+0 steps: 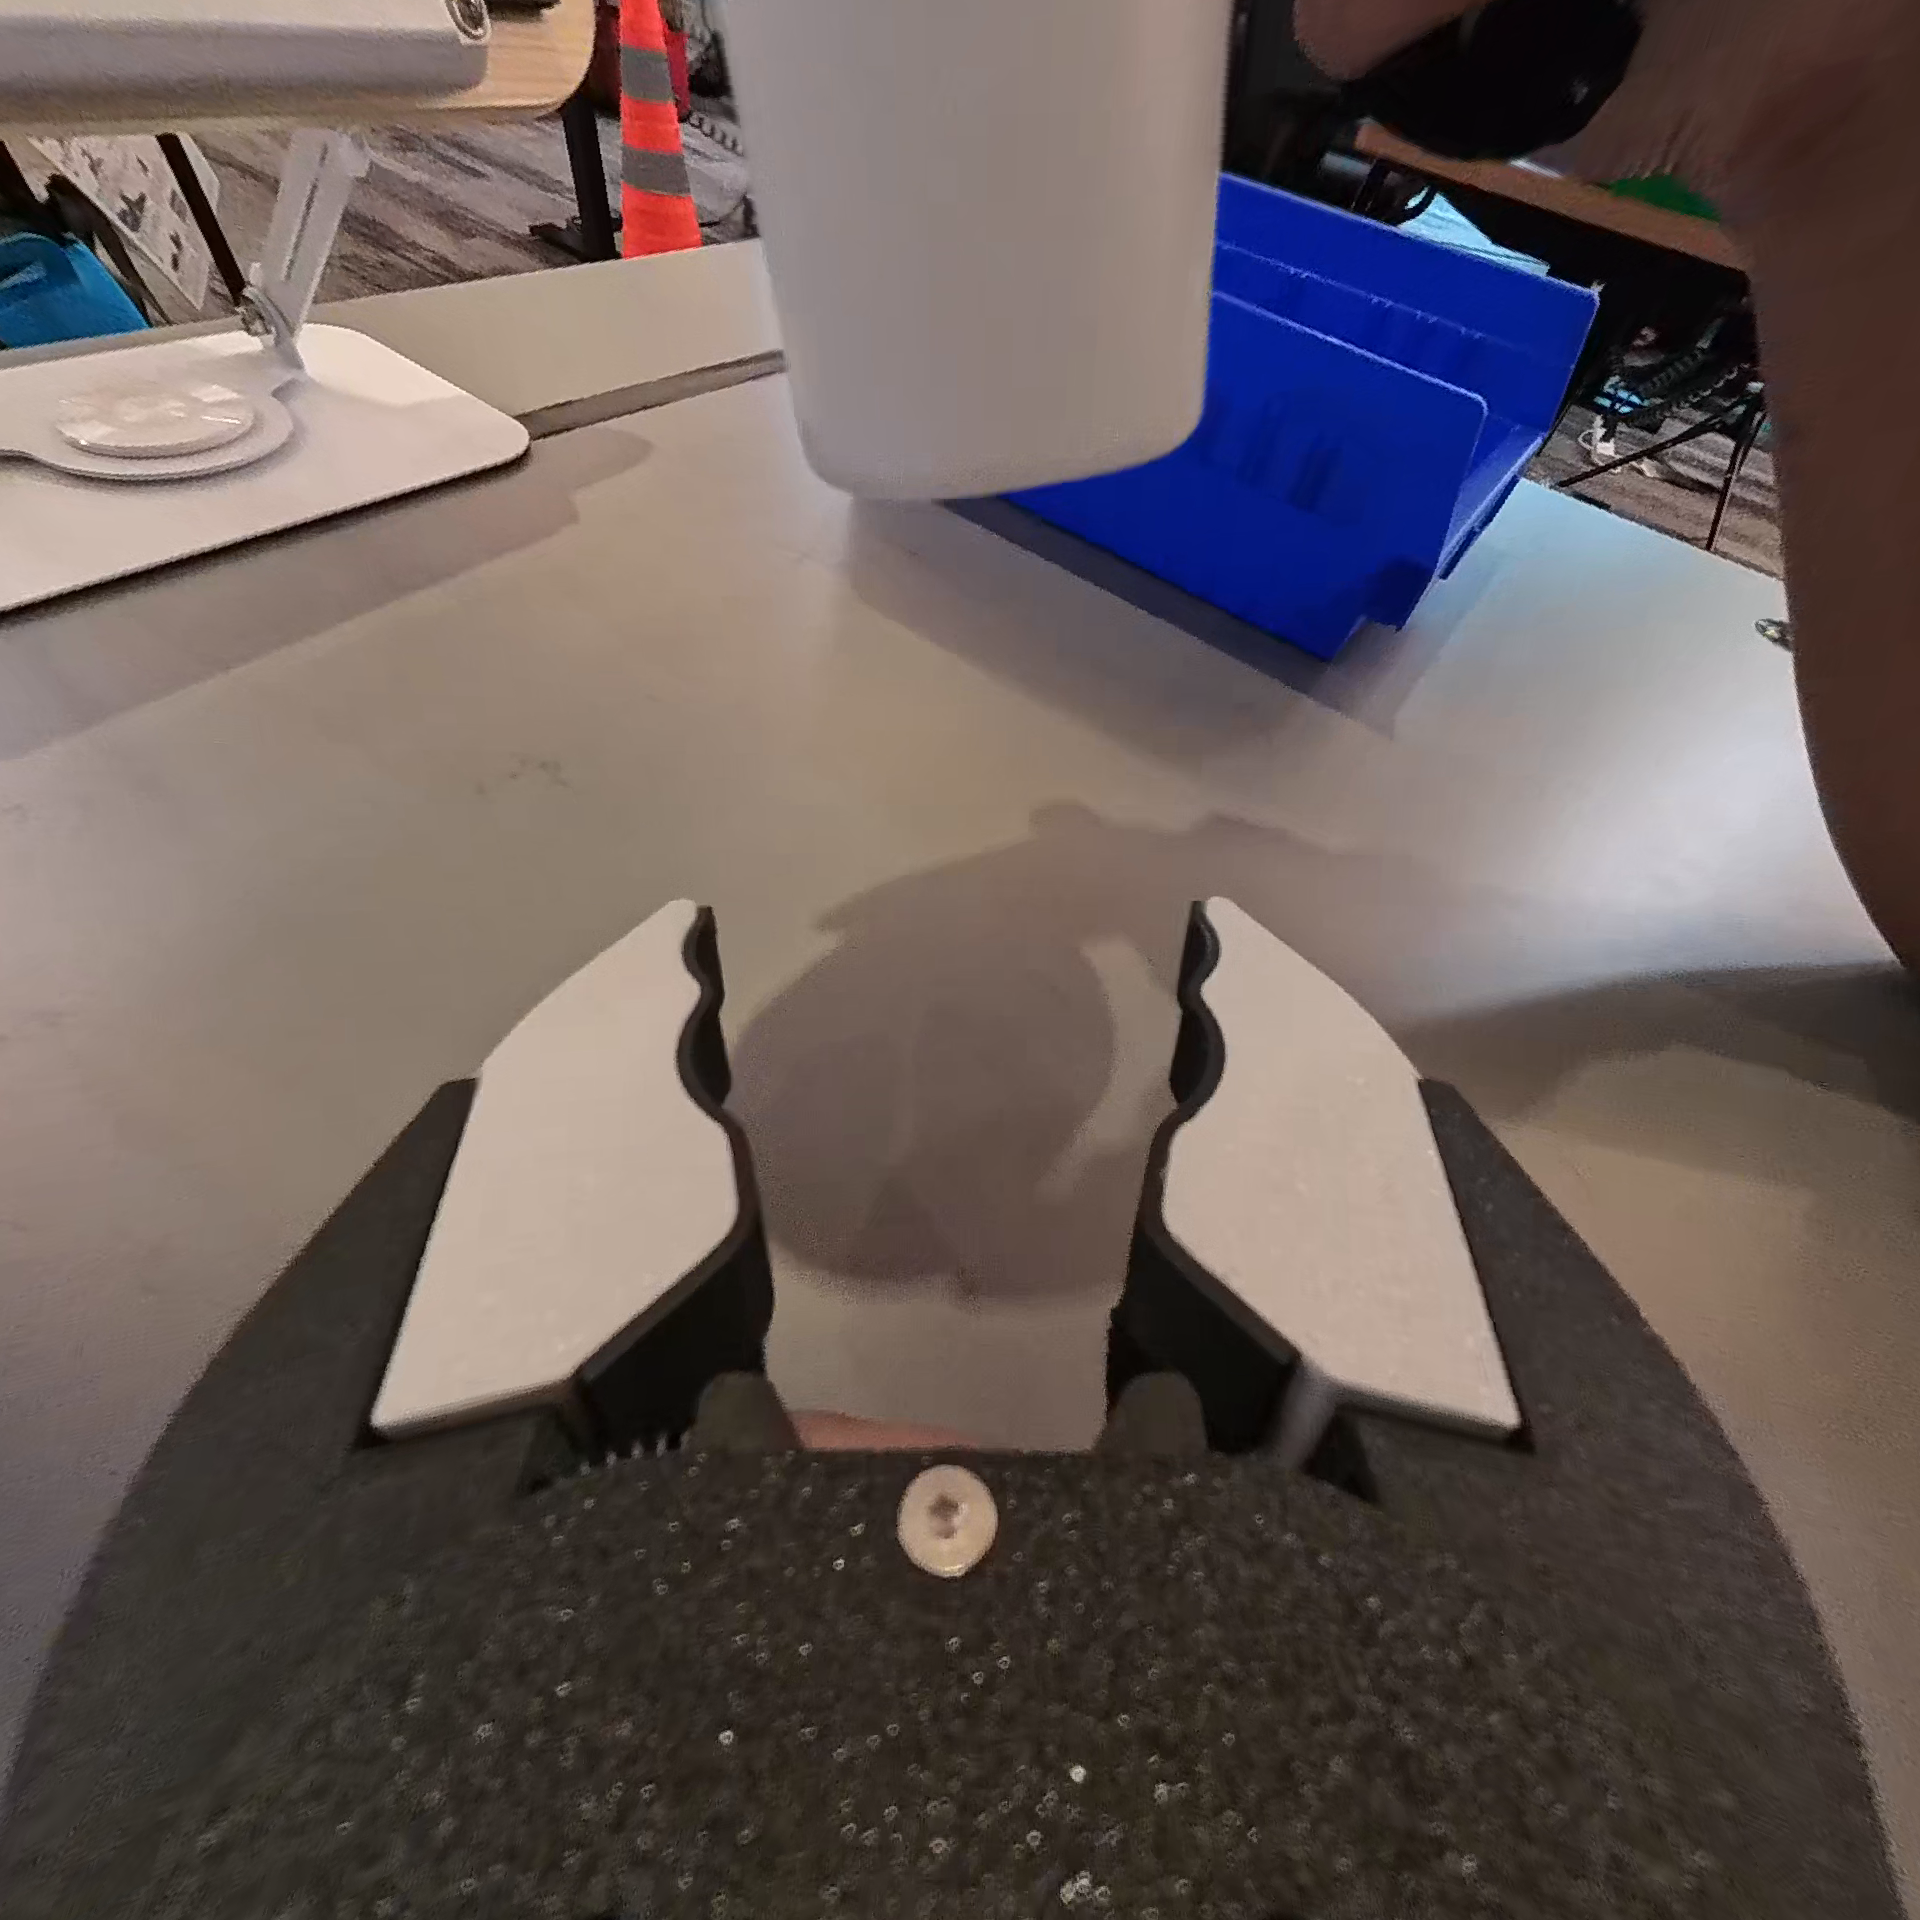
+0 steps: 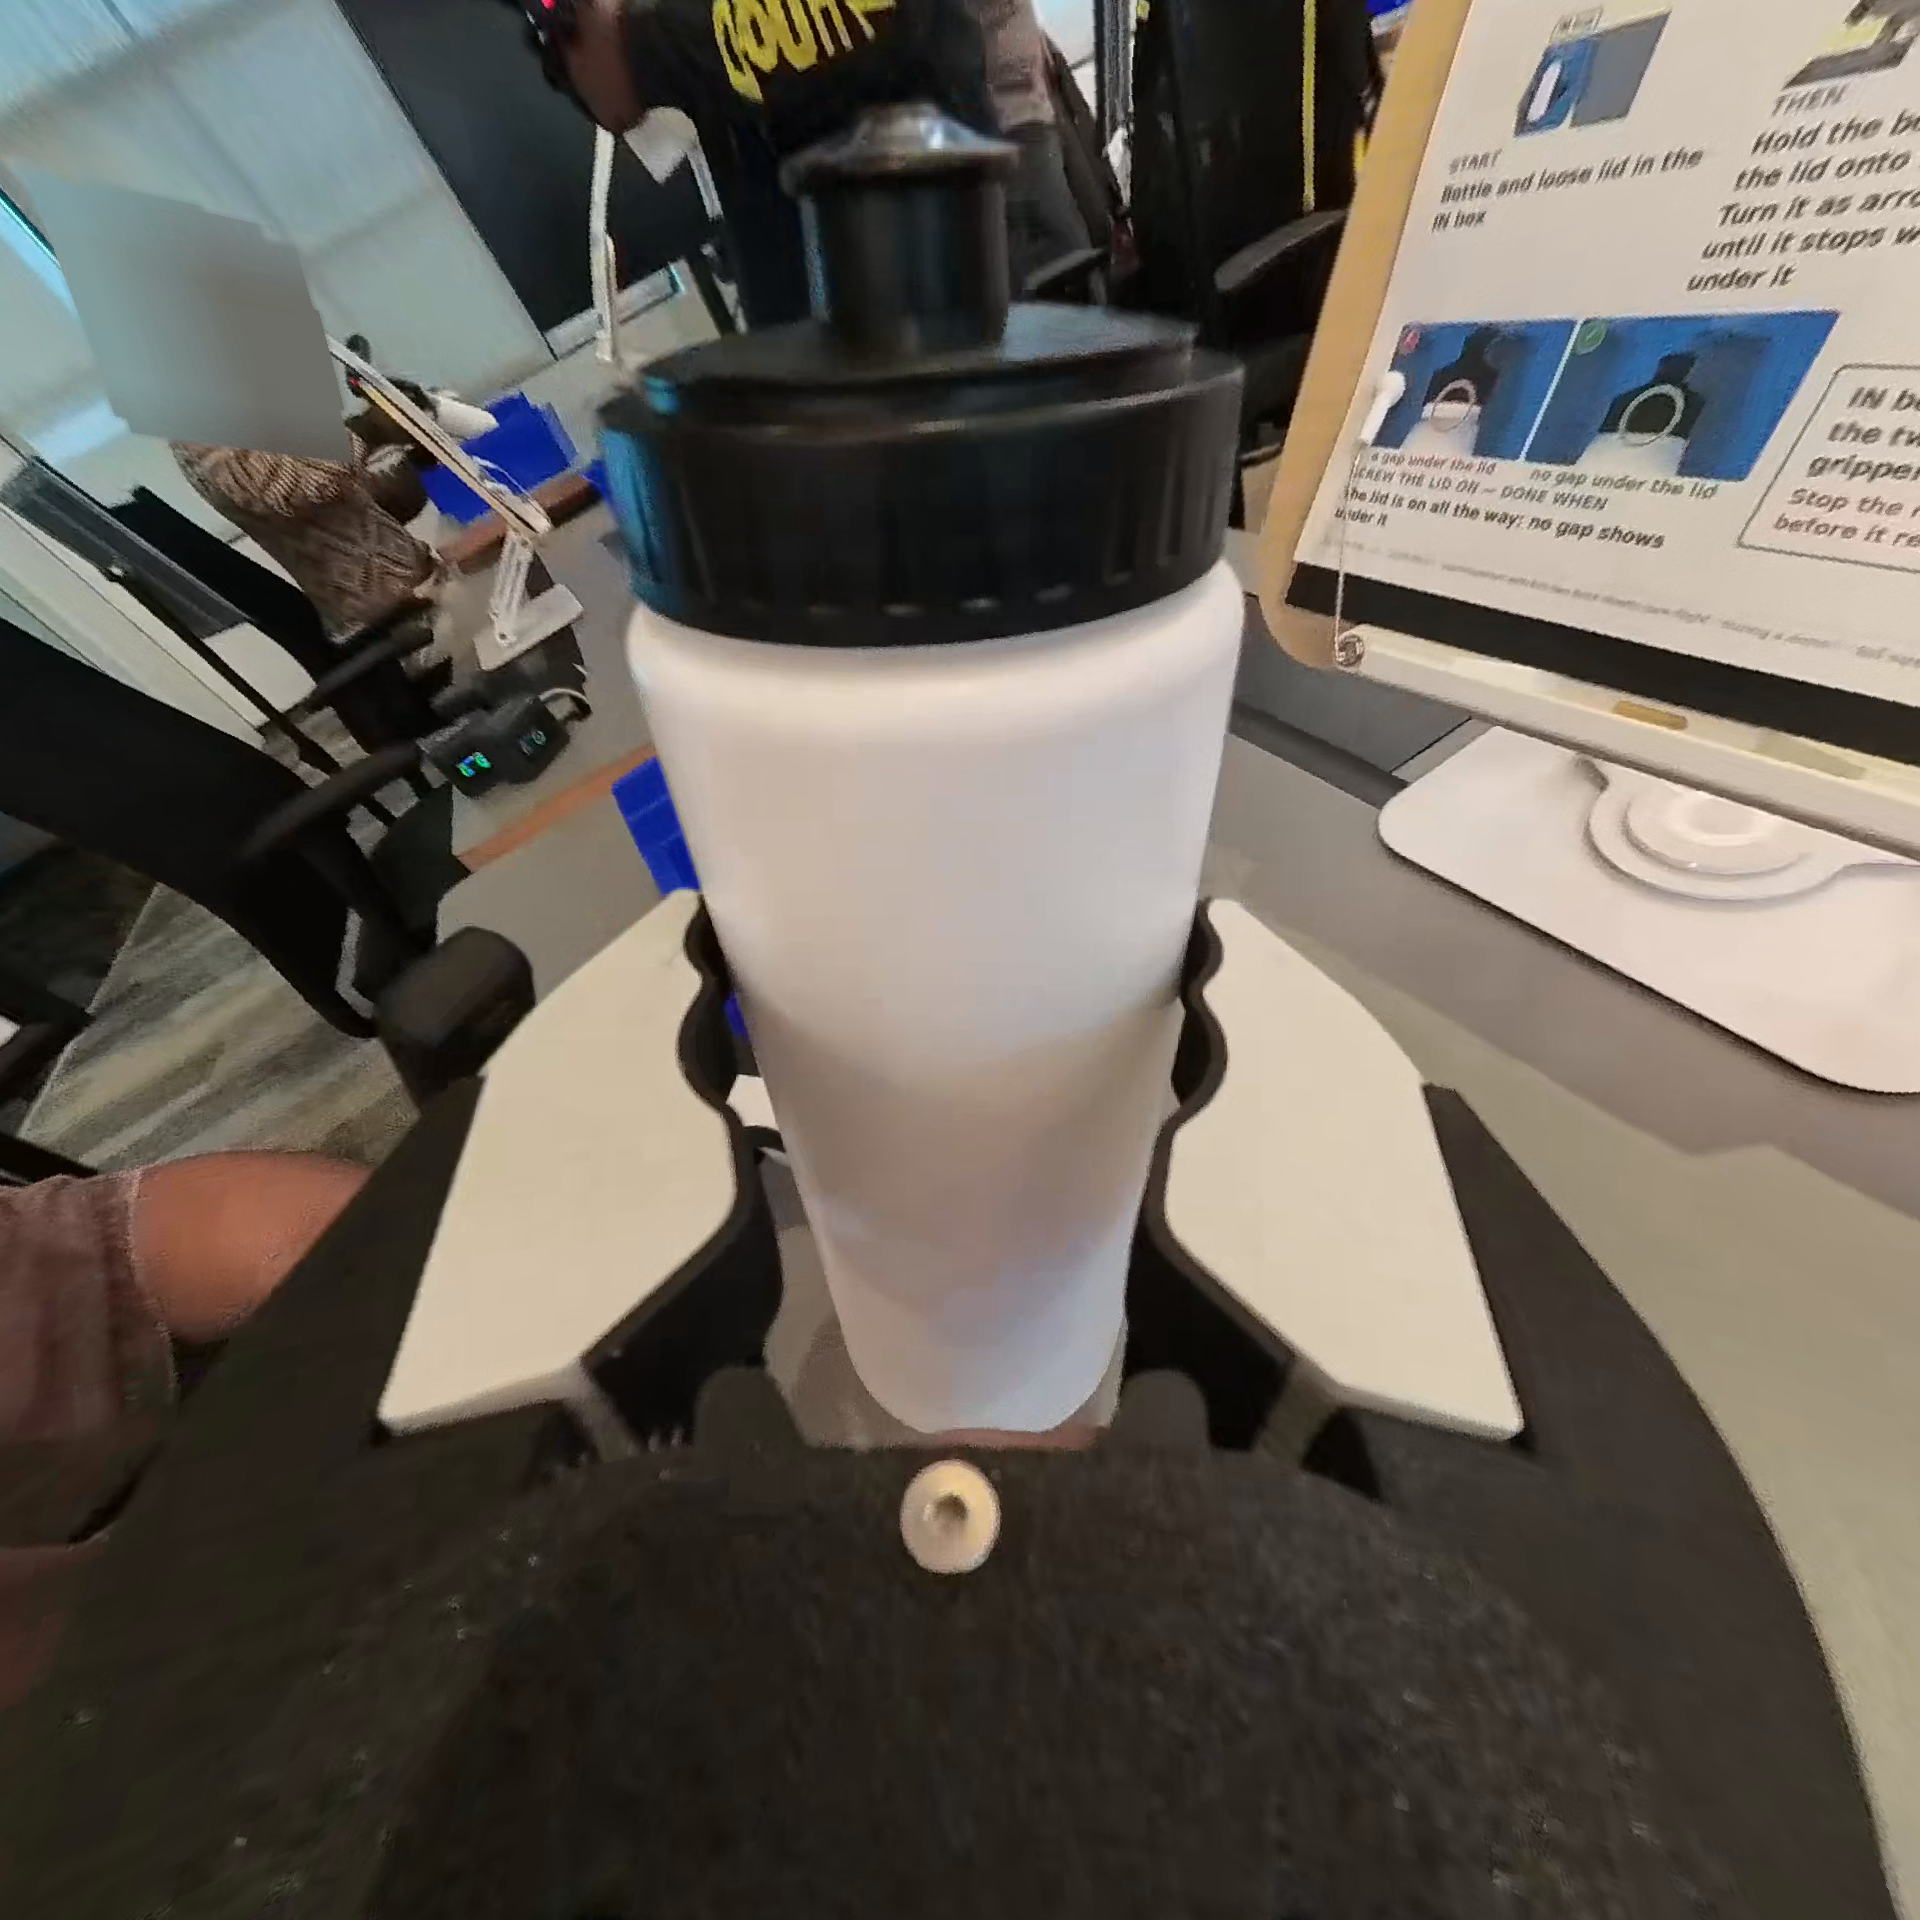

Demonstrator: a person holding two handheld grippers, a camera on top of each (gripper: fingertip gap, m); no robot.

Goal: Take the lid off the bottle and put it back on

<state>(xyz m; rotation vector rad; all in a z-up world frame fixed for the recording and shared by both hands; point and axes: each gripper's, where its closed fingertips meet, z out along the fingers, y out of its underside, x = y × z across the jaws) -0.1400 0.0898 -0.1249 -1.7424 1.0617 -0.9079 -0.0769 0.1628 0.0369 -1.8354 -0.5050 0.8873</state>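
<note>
Grey tabletop (image 1: 436, 852) | right gripper (image 2: 945, 997) clamps white plastic bottle (image 2: 935, 883), black ribbed lid (image 2: 925, 478) on | left gripper (image 1: 951, 997) wide, empty | risk: lifted bottle slipping, smooth wall.

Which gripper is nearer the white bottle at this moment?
Right. The right gripper has the white bottle between its fingers, gripped around the body. The left gripper is open over bare table, with the bottle raised ahead of it.
</note>
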